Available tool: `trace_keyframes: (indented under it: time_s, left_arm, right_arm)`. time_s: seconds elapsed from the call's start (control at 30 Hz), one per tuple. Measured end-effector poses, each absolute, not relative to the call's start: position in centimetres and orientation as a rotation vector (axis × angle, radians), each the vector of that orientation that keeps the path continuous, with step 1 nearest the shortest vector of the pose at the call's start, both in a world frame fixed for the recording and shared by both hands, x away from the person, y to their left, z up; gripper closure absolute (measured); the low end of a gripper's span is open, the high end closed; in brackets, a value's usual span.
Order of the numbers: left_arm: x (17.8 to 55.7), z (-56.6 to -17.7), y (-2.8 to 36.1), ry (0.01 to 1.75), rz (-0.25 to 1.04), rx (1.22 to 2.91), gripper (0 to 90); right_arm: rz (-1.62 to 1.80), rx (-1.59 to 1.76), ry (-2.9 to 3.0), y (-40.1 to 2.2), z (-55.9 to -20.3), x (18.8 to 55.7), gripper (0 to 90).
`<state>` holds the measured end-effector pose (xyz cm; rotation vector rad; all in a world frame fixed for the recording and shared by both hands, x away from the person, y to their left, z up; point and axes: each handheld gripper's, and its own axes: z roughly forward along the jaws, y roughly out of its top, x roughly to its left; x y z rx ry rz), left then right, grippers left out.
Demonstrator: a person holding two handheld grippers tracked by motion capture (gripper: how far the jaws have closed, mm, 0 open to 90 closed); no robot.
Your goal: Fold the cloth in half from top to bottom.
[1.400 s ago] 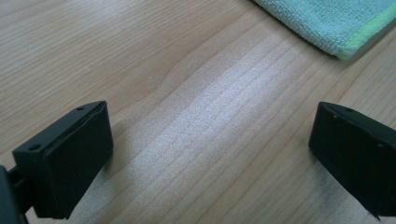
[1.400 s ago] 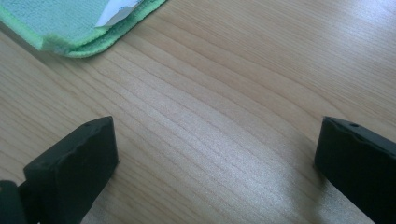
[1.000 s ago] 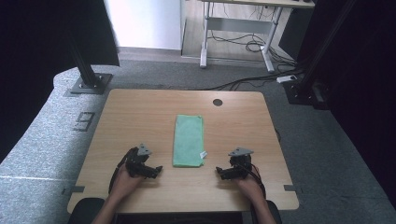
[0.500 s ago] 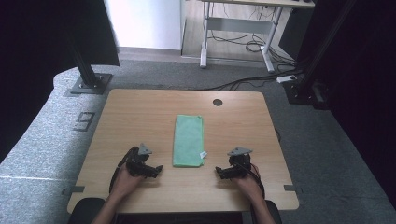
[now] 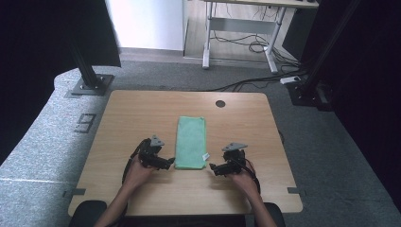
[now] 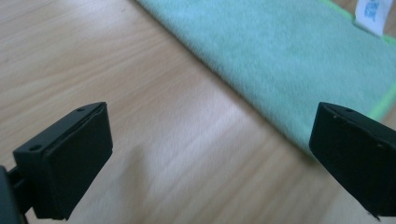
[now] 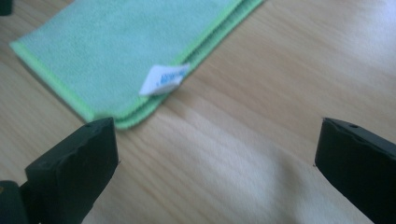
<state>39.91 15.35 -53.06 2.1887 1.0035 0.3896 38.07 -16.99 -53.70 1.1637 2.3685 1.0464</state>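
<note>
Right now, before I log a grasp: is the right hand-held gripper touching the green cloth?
Apart. The right gripper view shows the right hand-held gripper open, with bare wood between its jaws and the green cloth.

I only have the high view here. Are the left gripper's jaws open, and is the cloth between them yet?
Observer: The left gripper is wide open; bare wood lies between the jaws, with the green cloth just ahead, by the right-hand jaw.
Operator: And the right gripper?
Observer: The right gripper is open too, over bare table, its jaws short of the cloth's near corner.
Operator: What's the white speck on that corner?
Observer: A small white label with blue print, sticking out from the folded edge.
</note>
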Motion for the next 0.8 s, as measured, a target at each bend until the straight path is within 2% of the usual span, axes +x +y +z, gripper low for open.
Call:
trace_keyframes:
  time_s: [0.27, 0.47, 0.8]
  left_arm:
    - [41.2, -53.9, 13.9, 0.996, 0.369, 2.209, 0.0]
    - [41.0, -54.8, 13.8, 1.004, 0.376, 2.241, 0.0]
    - [38.4, -54.6, 14.6, 0.994, 0.350, 2.272, 0.3]
  right_arm:
    - [1.045, 1.143, 2.366, -14.5, -53.4, 39.7, 0.0]
    - [0.939, 1.126, 2.414, -12.9, -54.7, 40.6, 0.0]
    - [0.948, 1.066, 2.457, -12.2, -55.0, 38.3, 0.0]
